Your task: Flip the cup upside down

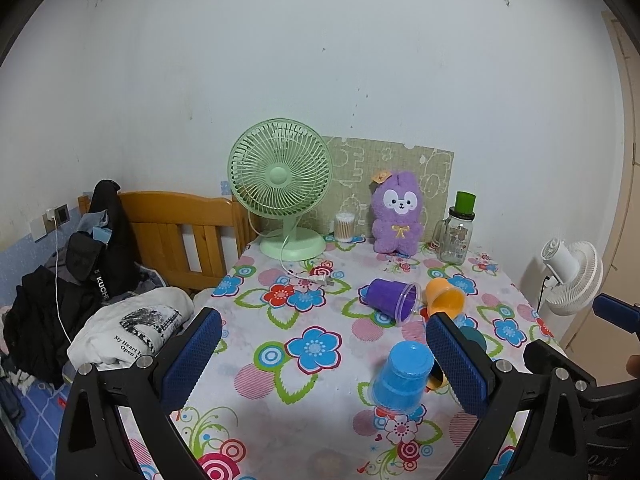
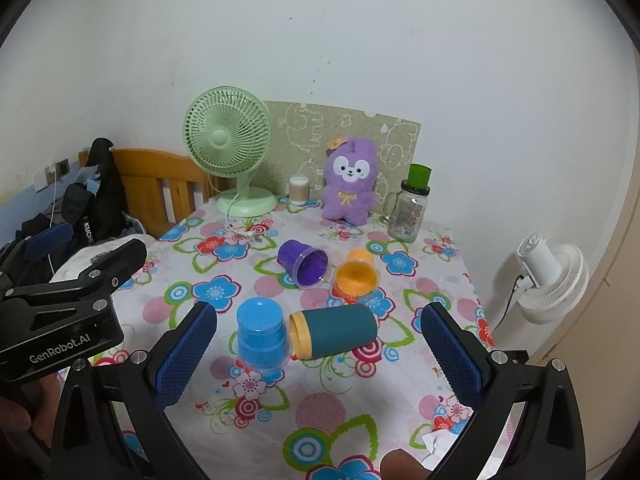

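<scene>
Blue cup [image 2: 261,335] upside down mid-tabletop [image 2: 320,400], teal cup [image 2: 334,336] on its side touching it, purple cup [image 2: 305,263] and orange cup [image 2: 356,274] tipped behind, fan [image 2: 228,148] and plush [image 2: 349,180] along back edge, both grippers [image 1: 324,356] [image 2: 320,354] wide, empty.

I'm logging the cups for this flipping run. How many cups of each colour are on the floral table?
Blue cup, upside down: 1
Teal cup, on its side: 1
Purple cup, on its side: 1
Orange cup, on its side: 1
Total: 4
</scene>
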`<state>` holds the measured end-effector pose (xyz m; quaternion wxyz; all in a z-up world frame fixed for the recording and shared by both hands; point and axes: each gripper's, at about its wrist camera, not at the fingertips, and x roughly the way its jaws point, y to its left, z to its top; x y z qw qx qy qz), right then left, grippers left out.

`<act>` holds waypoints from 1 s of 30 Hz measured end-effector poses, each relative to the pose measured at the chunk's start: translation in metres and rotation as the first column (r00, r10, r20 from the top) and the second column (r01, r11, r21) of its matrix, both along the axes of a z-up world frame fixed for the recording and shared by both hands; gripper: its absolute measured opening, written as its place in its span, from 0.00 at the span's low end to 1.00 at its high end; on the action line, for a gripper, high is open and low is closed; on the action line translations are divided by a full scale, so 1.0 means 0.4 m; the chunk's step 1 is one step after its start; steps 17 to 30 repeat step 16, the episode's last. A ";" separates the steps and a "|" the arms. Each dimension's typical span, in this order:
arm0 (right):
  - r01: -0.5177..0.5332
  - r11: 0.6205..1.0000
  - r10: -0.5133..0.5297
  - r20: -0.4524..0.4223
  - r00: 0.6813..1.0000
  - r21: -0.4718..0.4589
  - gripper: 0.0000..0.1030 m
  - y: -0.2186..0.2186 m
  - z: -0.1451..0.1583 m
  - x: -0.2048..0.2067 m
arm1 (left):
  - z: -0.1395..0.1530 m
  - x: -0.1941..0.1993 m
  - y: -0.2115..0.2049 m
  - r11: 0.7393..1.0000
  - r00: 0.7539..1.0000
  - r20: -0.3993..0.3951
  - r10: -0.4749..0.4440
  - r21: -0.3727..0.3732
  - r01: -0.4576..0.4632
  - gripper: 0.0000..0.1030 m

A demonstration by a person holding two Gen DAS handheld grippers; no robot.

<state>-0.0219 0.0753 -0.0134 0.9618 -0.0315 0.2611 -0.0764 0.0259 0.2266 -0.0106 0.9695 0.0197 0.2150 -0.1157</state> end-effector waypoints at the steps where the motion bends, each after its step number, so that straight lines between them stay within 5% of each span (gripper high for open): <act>1: 0.000 1.000 0.000 -0.001 1.000 0.000 1.00 0.000 -0.001 0.001 | 0.000 0.000 0.001 1.000 1.000 -0.001 0.000 0.000 0.000 1.00; 30: -0.005 1.000 0.005 -0.017 1.000 0.005 1.00 0.000 -0.017 0.011 | -0.019 0.016 -0.002 1.000 1.000 -0.029 -0.005 0.007 0.005 1.00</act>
